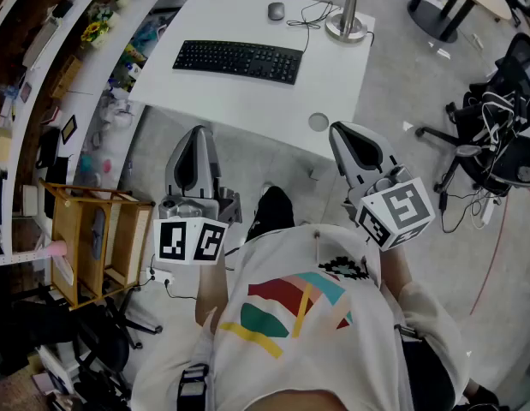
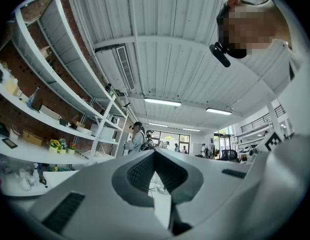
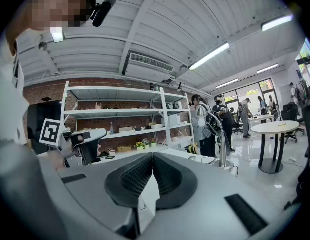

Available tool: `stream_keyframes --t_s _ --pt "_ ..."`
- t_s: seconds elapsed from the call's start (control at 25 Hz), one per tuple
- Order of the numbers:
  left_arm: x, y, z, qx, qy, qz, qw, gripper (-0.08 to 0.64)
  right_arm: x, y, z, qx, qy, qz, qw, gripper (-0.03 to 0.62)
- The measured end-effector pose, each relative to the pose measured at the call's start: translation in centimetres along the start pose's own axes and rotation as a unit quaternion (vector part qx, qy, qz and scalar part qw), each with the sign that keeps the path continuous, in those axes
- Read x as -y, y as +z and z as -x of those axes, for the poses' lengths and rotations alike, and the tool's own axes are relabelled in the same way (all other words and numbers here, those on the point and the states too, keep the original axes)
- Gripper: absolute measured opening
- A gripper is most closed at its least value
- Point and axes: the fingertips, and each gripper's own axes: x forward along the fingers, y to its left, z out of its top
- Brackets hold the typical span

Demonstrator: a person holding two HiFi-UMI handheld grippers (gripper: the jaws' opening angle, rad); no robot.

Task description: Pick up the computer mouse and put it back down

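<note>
From my remote seat, the wooden rack [image 1: 93, 238] stands on the floor at far left, below the wall shelves [image 1: 42, 75]. Next comes my left gripper [image 1: 199, 134], held in the air short of the near edge of the white tabletop [image 1: 247, 101]. In the left gripper view its jaws meet at the tips with nothing between them, so it is closed and empty. On the tabletop the black keyboard [image 1: 239, 60] lies left of centre. The computer mouse [image 1: 276, 11] sits by the far edge, just beyond the keyboard's right end and well apart from both grippers. A thin black cable [image 1: 312, 15] loops between the mouse and the round metal stand base [image 1: 346, 29]; it may be the mouse's own lead, but I cannot tell. My right gripper [image 1: 343, 132] hovers near the tabletop's near right corner, jaws pressed together on nothing. An office chair [image 1: 504, 135] stands at far right.
</note>
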Motion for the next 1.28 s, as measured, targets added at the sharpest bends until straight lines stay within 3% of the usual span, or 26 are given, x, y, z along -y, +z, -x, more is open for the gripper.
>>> stream_keyframes --t_s 0.36,0.68,0.88,1.28 --pt "-9.1 -1.7 -8.6 -0.002 -0.012 0.019 0.9997 0.046 1.8 0.2 -12.3 -0.016 -0.01 0.015 1.0 0.014" --pt "-19.2 -1.5 -20.9 -0.035 -0.063 0.0 0.9974 0.046 4.5 3.5 -28.4 -0.024 -0.04 -0.003 0.999 0.014" --pt "-24.8 -2.5 -26.0 -0.053 -0.091 0.013 0.9943 0.046 5.1 4.2 -36.5 -0.033 -0.06 -0.004 0.998 0.014" --pt "-29.9 -6.5 -34.3 -0.096 -0.114 0.052 0.9874 0.046 9.4 1.9 -43.1 -0.084 -0.115 -0.044 0.989 0.014"
